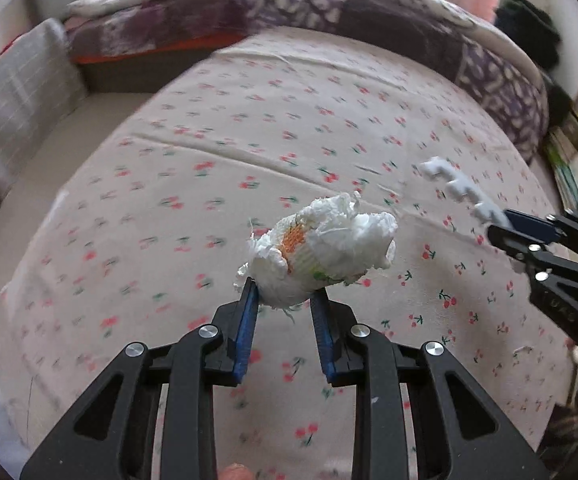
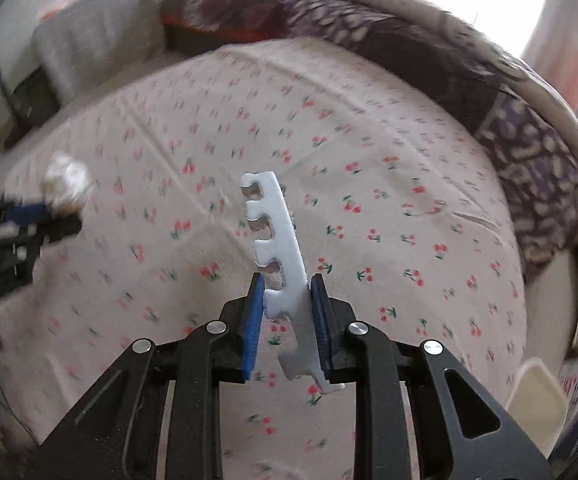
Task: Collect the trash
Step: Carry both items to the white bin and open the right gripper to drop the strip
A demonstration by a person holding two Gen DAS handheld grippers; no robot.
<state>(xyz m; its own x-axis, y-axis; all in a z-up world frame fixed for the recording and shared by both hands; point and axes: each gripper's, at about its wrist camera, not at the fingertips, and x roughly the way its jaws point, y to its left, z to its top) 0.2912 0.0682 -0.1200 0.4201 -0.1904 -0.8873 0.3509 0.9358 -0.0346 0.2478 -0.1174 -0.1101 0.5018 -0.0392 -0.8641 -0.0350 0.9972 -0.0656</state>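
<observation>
Under both my tools spreads the bed's pale pink sheet printed with red cherries (image 1: 217, 152), a rumpled purple-and-cream patterned quilt (image 1: 289, 12) heaped along its far edge from ten to two o'clock. My left gripper (image 1: 285, 300) pinches a crumpled white tissue wad with an orange patch (image 1: 321, 248), lifted clear of the sheet at centre. My right gripper (image 2: 287, 300) is clamped on a white notched foam strip (image 2: 275, 232), standing nearly upright toward twelve. At four o'clock in the right view sits a cream container (image 2: 537, 396), possibly a bin. I judge both pickups done; next I must carry both pieces to a bin and let go. I can read no writing anywhere.
</observation>
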